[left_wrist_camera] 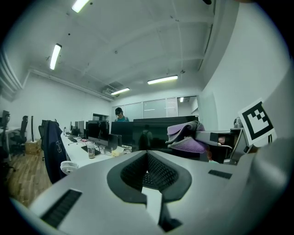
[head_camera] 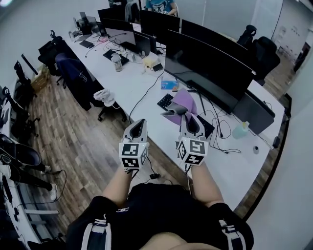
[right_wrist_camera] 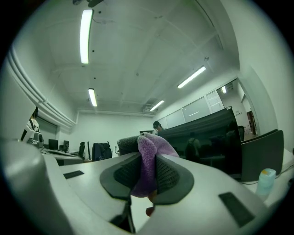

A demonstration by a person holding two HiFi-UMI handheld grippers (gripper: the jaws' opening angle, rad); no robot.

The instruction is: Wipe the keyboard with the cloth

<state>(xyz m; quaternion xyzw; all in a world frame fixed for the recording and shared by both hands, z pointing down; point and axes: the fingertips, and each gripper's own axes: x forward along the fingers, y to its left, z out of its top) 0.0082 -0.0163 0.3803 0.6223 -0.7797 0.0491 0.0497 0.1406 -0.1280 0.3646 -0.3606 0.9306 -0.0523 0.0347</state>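
Observation:
In the head view both grippers are raised over the near edge of the white desk (head_camera: 142, 83). My right gripper (head_camera: 182, 113) is shut on a purple cloth (head_camera: 182, 97), which bunches out between its jaws in the right gripper view (right_wrist_camera: 148, 158). Beyond and beneath the cloth lies the black keyboard (head_camera: 166, 101), mostly hidden by cloth and gripper. My left gripper (head_camera: 139, 122) is level with the right one, to its left, shut with nothing in it (left_wrist_camera: 147, 153). The left gripper view also shows the cloth (left_wrist_camera: 186, 137) in the right gripper (left_wrist_camera: 204, 137).
A wide black monitor (head_camera: 210, 68) stands behind the keyboard, with cables and a pale green bottle (head_camera: 240, 131) to its right. A small white fan (head_camera: 102, 96) and office chairs (head_camera: 73, 73) stand left of the desk. A person (head_camera: 161, 6) sits at the far end.

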